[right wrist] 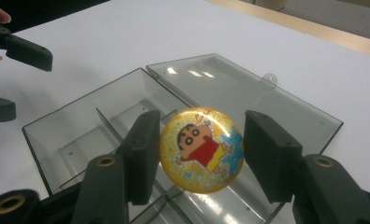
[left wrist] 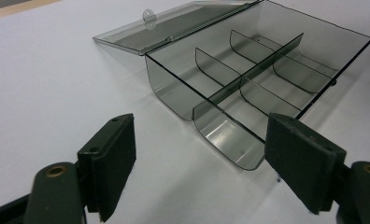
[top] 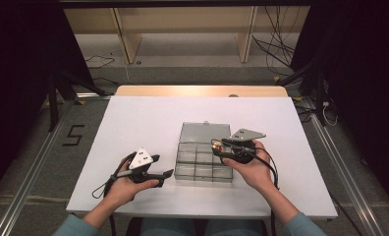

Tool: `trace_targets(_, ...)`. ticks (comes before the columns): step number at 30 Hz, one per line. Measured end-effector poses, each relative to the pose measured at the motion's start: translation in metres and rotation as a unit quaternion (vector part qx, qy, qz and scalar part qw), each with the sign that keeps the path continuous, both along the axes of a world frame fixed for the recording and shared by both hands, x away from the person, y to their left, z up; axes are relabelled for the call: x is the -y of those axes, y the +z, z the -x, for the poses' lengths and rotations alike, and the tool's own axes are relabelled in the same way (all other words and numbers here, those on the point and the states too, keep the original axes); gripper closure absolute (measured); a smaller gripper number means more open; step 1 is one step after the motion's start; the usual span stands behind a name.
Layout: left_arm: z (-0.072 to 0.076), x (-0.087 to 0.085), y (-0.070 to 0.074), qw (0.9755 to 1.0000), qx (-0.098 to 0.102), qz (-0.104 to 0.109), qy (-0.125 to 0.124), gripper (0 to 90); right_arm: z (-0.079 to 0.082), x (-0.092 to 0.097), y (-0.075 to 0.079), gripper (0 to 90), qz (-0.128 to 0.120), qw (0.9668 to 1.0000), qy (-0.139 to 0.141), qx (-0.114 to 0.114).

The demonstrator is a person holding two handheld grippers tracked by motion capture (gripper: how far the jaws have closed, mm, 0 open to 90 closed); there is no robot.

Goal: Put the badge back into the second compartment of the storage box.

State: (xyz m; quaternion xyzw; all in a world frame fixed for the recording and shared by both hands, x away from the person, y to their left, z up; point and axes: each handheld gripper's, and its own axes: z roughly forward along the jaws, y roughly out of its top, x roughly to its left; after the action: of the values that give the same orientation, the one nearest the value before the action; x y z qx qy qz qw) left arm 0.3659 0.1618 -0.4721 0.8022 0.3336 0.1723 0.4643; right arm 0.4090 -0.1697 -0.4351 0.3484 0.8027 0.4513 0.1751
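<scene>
In the high view, the left tool [top: 167, 178] lies in the person's left hand [top: 126, 184] low over the white tabletop [top: 143, 118], its jaws spread and nothing between them. Just beyond its tips, to its right, stands the clear compartment box [top: 202, 164], its lid [top: 205, 132] thrown back flat on the tabletop on the far side. The right tool [top: 217, 146] is held in the right hand [top: 251, 169] over the box's right-hand compartments, tips pointing toward the left tool; a small round thing shows at those tips, too small there to make out.

In the left gripper view, the left tool [left wrist: 199, 158] shows both pads wide apart with bare tabletop [left wrist: 57, 79] between them. The box [left wrist: 248, 79] sits just ahead of the jaws and somewhat to the right, its nearest rounded corner close to the right-hand pad but not touching it. Dividers split the box into compartments, and all those seen are empty. The lid [left wrist: 174, 25] lies open past the box's far edge.

In the right gripper view, the right tool [right wrist: 202, 154] carries a round yellow badge [right wrist: 202, 149] with a cartoon boy in a red shirt. The badge sits upright between the two pads; the left-hand pad meets its rim, and the right-hand pad stands at its other edge, where contact is hard to tell. Below and beyond the badge lies the open box [right wrist: 80, 130], with the lid [right wrist: 267, 102] ahead and to the right. The left tool [right wrist: 15, 79] appears at the far upper left, jaws apart.
</scene>
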Motion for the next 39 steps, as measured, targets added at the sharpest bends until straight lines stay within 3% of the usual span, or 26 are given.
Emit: trace_targets(39,0.000,0.000,0.000,1.0000,-0.002,0.000,0.000,25.6,-0.012,-0.024,-0.006,47.8,0.012,0.9997,0.019,-0.013)
